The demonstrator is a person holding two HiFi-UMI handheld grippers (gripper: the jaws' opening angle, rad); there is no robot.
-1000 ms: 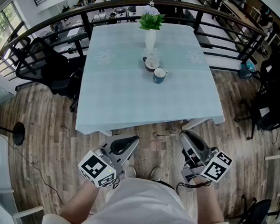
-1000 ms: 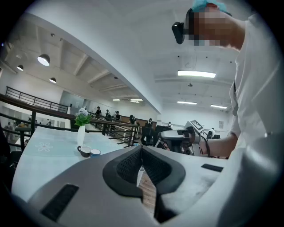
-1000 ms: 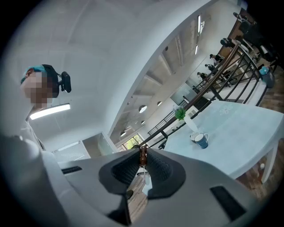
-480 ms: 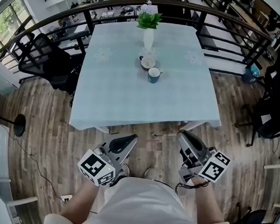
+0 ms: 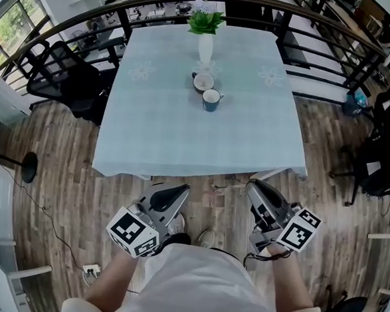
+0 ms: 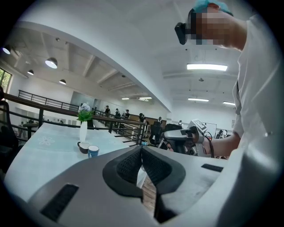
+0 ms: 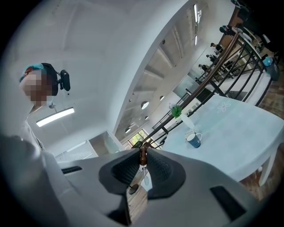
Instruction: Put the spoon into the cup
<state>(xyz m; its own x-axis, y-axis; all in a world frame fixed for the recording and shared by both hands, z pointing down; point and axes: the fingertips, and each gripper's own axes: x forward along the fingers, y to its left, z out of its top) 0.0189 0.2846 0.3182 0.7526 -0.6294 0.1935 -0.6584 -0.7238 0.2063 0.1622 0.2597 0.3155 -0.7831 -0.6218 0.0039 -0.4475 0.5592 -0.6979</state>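
A person stands on the wooden floor (image 5: 62, 156) in front of a table (image 5: 182, 144) with a pale blue cloth. The person holds a gripper in each hand, low down and close to the body, both short of the table's near edge.

The right gripper (image 5: 254, 187) is squeezed onto the spoon (image 7: 143, 156). Only a thin brown bit of it shows, pinched right at the jaw tips and poking up a little past them. From above I cannot see the spoon at all.

The left gripper (image 5: 177, 193) is closed. Its two jaws meet at the tips and there is nothing between them.

The blue cup (image 5: 211, 100) stands far out on the table, well apart from both grippers. Its handle sticks out to the right when seen from above. Just behind it, nearly touching, is a dark mug (image 5: 202, 82) that is white inside. Behind that stands a tall white vase (image 5: 205, 49) with a green plant (image 5: 206, 21) in it.

A black railing (image 5: 323, 34) curves round the far side of the table. Black office chairs (image 5: 61, 76) stand to the left of the table.
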